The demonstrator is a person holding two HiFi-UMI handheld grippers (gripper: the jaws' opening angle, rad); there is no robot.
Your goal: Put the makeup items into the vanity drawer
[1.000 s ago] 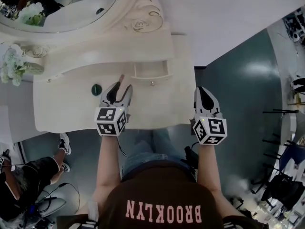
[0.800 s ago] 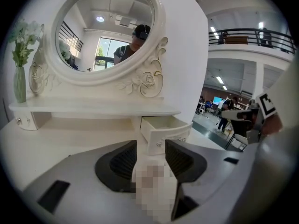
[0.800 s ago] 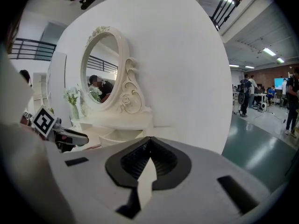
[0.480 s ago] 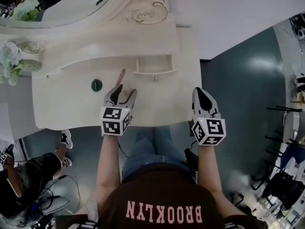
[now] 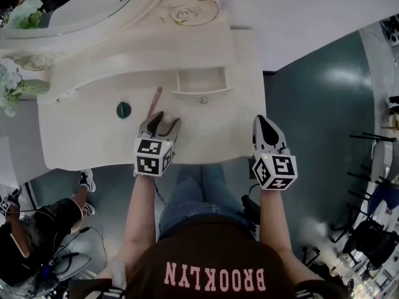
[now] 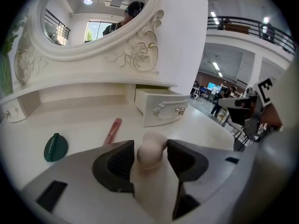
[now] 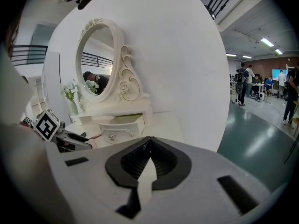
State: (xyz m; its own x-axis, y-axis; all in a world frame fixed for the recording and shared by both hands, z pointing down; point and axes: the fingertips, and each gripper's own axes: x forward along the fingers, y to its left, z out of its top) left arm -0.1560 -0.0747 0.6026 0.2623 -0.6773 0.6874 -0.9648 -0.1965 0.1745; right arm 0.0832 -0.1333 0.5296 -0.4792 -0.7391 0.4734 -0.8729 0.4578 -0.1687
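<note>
A beige makeup sponge stands on the cream vanity top between the jaws of my left gripper. Those jaws have just been opening and stand open around it, close on both sides. Just ahead lie a pink lip gloss tube and, further left, a round green compact. The small drawer is pulled open ahead and to the right. My right gripper is shut and empty, by the vanity's right edge.
An oval carved mirror rises behind the vanity, with white flowers at its left end. A person sits on the floor at lower left. To the right of the vanity lies dark green floor.
Both grippers have sunk toward the vanity top. More of the lip gloss now shows beyond the left jaws. The right gripper stays shut.
</note>
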